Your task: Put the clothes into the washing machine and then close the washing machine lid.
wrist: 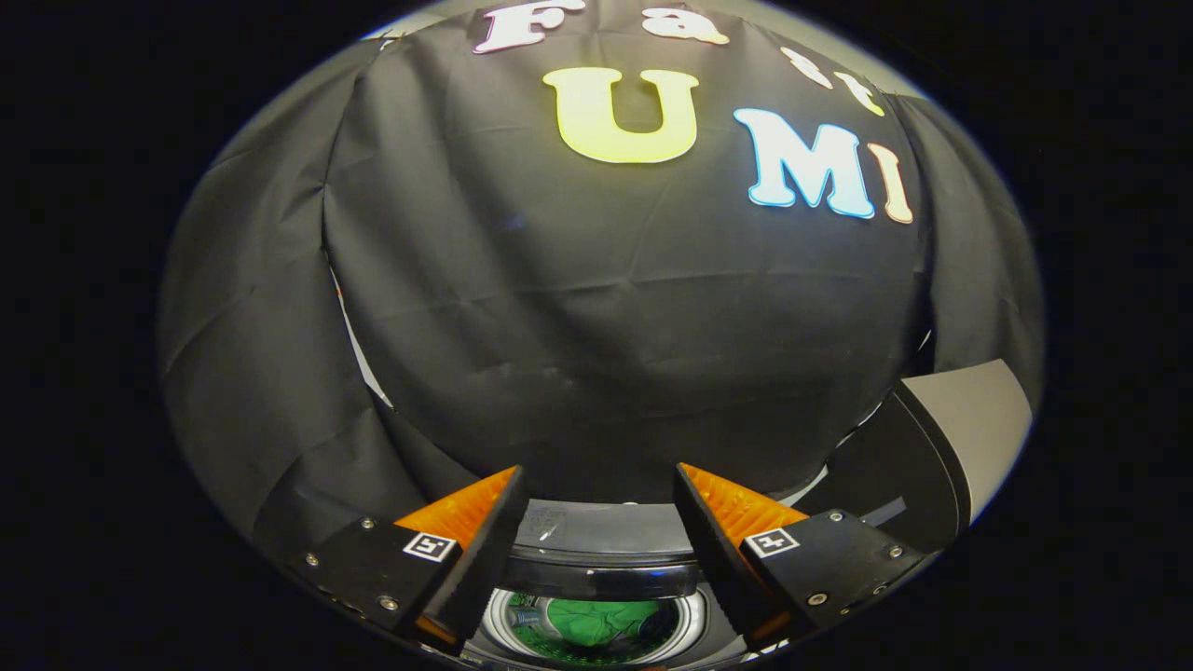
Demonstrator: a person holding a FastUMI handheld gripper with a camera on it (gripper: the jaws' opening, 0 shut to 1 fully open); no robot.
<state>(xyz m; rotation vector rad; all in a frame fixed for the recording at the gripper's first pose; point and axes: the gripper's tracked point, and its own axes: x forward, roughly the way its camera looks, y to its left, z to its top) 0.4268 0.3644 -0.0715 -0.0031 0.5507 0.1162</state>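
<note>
My gripper (598,477) is open, its two fingers spread wide with nothing between them. Below and between the fingers I look down at the washing machine (596,536), a dark top-loader with a round drum opening. Green clothes (601,620) lie inside the drum. The raised lid (941,447), dark inside with a grey outer face, stands up to the right of the right finger. My fingers hang above the machine's back rim, apart from both the clothes and the lid.
The booth's black cloth wall (596,308) hangs close behind the machine and wraps round both sides. A thin white gap shows at the cloth's seam to the left.
</note>
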